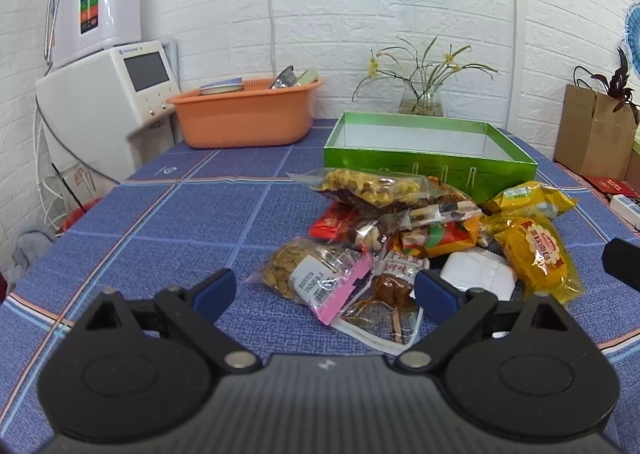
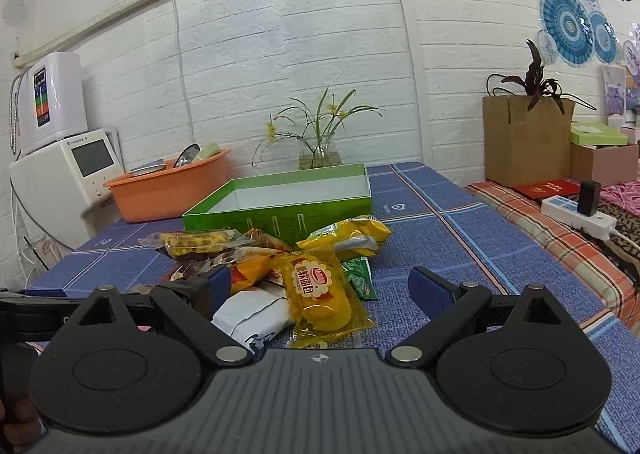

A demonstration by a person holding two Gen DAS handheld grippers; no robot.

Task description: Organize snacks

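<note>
The snack pile sits at centre right of the left wrist view, on the blue checked cloth, with the green box just behind it, lid off and its white floor bare. The left gripper is spread wide at the bottom of the frame, holding nothing; the seed bag with a pink edge lies between its blue fingers.

In the right wrist view the right gripper is also spread and holds nothing; the yellow bread pack and a white pouch lie between its fingers, a green sachet just beside the bread.

An orange basin with dishes stands in the upper left of the box, beside a white appliance. A vase of yellow flowers stands behind the box. At far right stand a cardboard box with a dark plant and a power strip.
</note>
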